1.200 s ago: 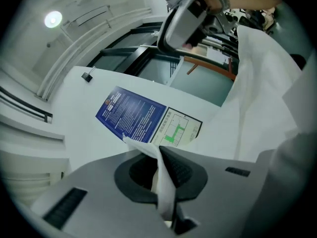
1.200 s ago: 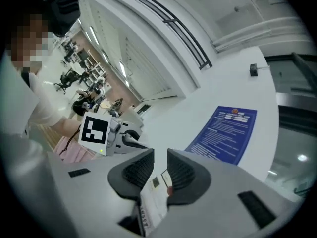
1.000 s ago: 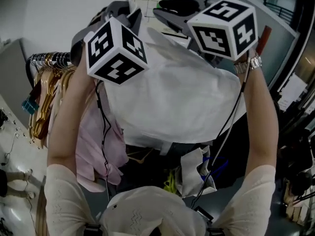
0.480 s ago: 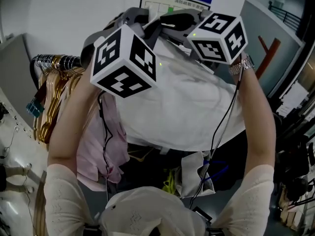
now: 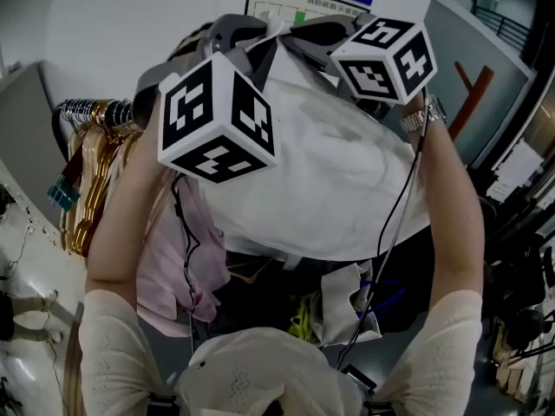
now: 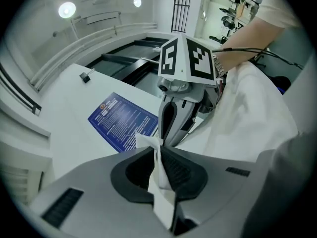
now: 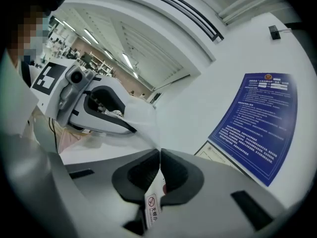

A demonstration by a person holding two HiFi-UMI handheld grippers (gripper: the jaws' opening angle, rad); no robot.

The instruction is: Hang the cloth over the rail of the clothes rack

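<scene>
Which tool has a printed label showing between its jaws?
The right tool: its jaws have just closed on the white cloth, and a printed label sticks out below them. The left tool pinches only plain cloth.

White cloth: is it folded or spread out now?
Spread out: the head view shows the white cloth as one broad sheet, not a bundle.
</scene>
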